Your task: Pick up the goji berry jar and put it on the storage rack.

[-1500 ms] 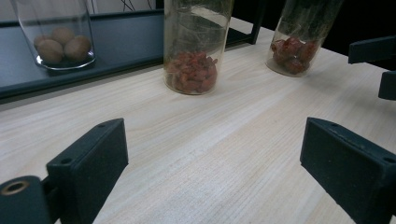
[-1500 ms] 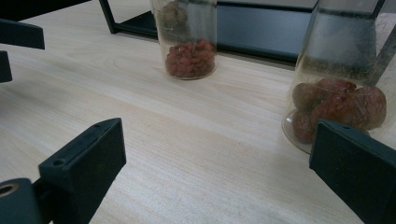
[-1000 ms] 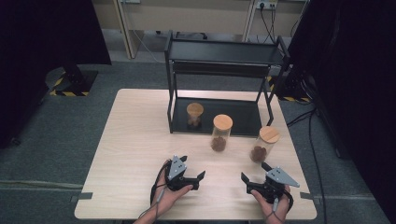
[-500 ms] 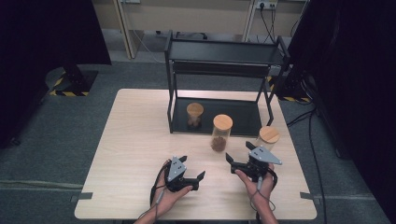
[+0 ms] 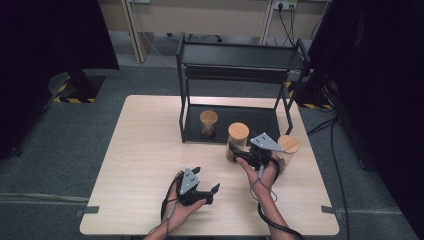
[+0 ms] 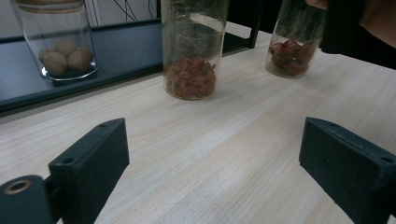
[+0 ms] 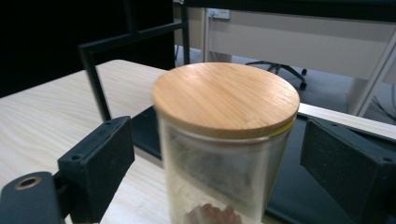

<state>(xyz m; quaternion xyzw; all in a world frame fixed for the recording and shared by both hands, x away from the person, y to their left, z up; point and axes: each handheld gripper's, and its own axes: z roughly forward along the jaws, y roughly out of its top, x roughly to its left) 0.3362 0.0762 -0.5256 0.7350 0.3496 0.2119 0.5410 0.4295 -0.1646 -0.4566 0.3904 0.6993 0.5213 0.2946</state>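
Nearest the person, the left gripper rested low on the worktop, its fingers spread wide with nothing between them. Further on, the right gripper had come up to the middle jar — the tall glass one with a bamboo lid and reddish pieces at the bottom. Its fingers had just been closing, with the jar between them, yet a gap showed on each side, so nothing was gripped yet. That jar stood on the worktop just before the black shelf. A second jar stood beside the right hand; a third already sat on the shelf's lower tray. By my judgement the work was early — grasp unfinished, two jars left to shelve.
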